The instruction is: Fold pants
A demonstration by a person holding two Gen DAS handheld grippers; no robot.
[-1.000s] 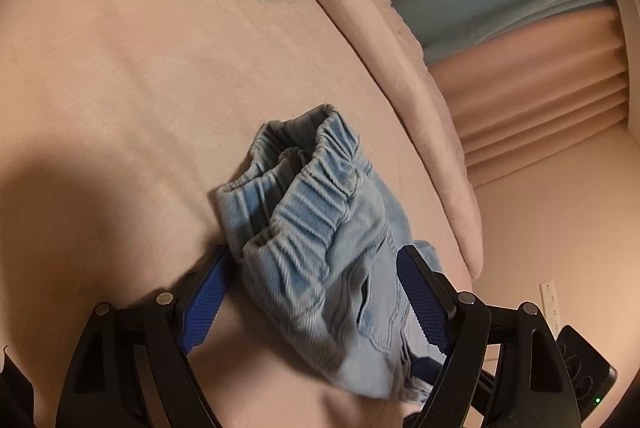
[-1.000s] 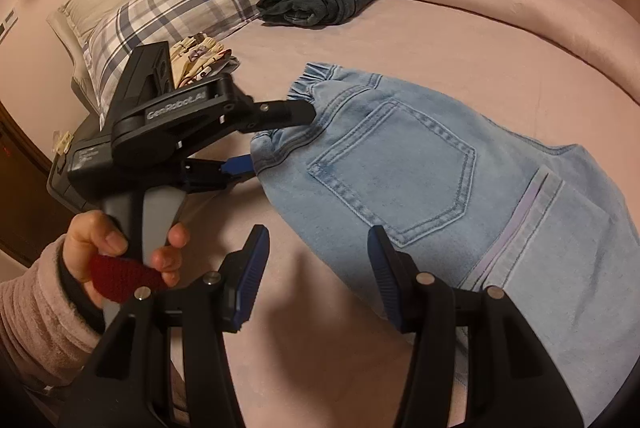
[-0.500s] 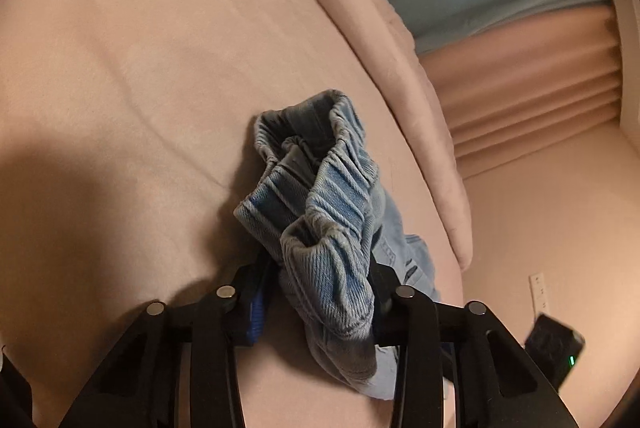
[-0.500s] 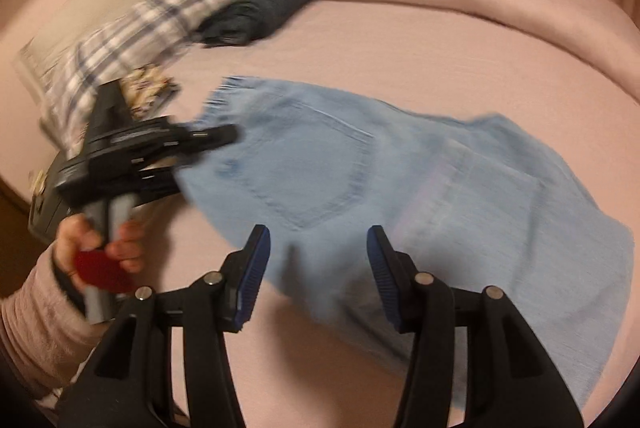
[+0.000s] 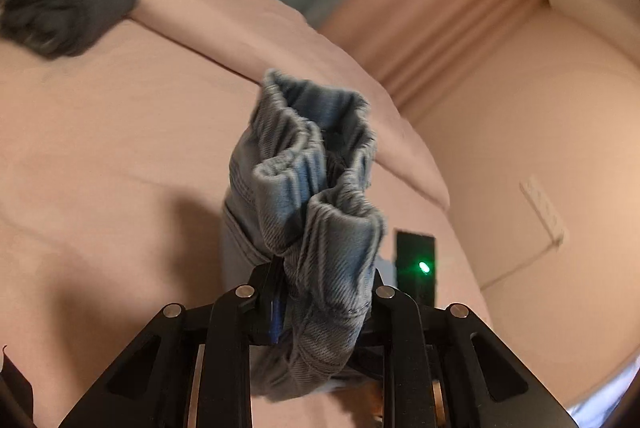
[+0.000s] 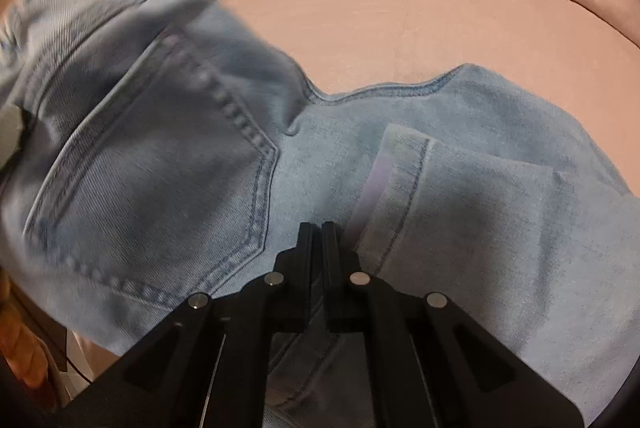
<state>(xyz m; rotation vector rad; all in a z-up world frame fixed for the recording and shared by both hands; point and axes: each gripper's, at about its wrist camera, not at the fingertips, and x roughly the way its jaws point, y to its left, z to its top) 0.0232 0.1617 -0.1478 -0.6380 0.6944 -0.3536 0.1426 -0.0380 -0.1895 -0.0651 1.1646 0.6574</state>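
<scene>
Light blue denim pants (image 6: 160, 168) lie spread on the pink bed sheet (image 6: 400, 20), back pocket up, with a leg hem (image 6: 460, 208) folded over the seat. My left gripper (image 5: 320, 292) is closing on the bunched elastic waistband (image 5: 304, 180), its pads pressing the denim, and holds that end raised off the bed. My right gripper (image 6: 318, 228) is shut, its tips low over the middle of the pants beside the hem. I see no cloth between its fingers.
A dark folded garment (image 5: 64, 8) lies further up the bed against a rolled pink duvet (image 5: 240, 8). Beyond the bed's edge are curtains (image 5: 440, 8), a wall outlet (image 5: 544, 212) and a black device with a green light (image 5: 416, 268).
The left gripper closed around the waistband and lifted it from the sheet. The right gripper moved in over the pants and its fingers came together. The waistband end now blurs upward in the right view.
</scene>
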